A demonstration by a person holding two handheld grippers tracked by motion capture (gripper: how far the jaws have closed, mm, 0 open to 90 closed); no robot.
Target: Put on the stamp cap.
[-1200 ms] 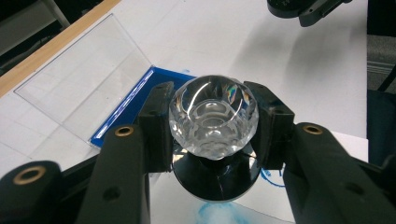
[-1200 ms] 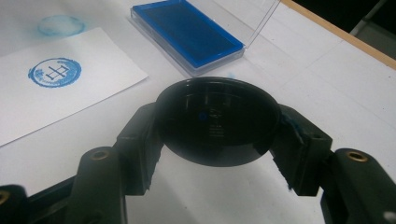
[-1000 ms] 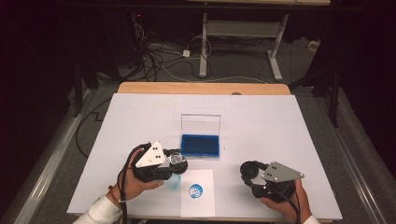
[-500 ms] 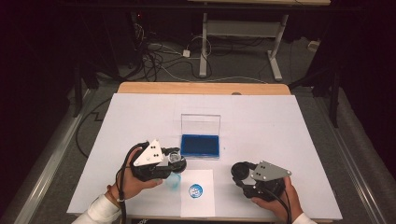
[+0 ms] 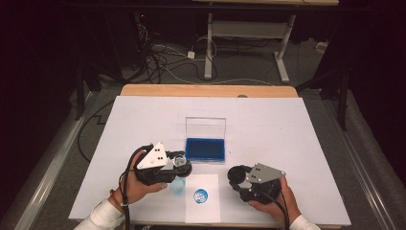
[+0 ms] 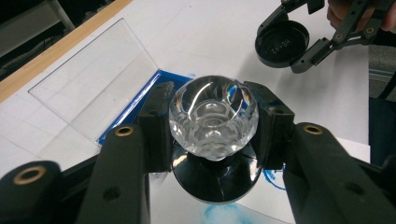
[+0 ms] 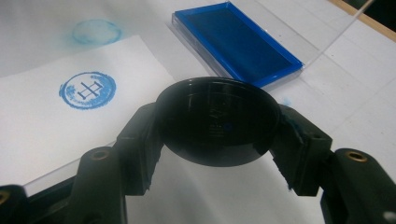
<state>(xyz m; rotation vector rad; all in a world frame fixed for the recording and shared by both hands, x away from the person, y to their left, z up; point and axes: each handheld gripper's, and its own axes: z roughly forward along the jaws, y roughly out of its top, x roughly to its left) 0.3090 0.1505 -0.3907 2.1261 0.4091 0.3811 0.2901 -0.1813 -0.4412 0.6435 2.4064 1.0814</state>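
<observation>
My left gripper (image 6: 212,128) is shut on a stamp (image 6: 212,116) with a clear faceted knob and a black round base; in the high view the left gripper (image 5: 179,164) hovers by the paper's upper left corner. My right gripper (image 7: 217,128) is shut on a black round cap (image 7: 217,121), and the right gripper (image 5: 235,176) sits just right of the paper. In the left gripper view the cap (image 6: 282,43) shows its underside at the upper right. A blue ink pad (image 5: 206,149) lies in its case, the clear lid (image 5: 206,128) standing up behind.
A white sheet of paper (image 5: 210,208) at the table's front edge bears a round blue stamp mark (image 5: 200,195). A faint blue smudge (image 5: 177,186) marks the white table (image 5: 287,124) left of the sheet. A wooden edge (image 5: 206,90) runs along the far side.
My right gripper has moved left with the cap, closer to the paper. The left gripper and stamp have stayed where they were.
</observation>
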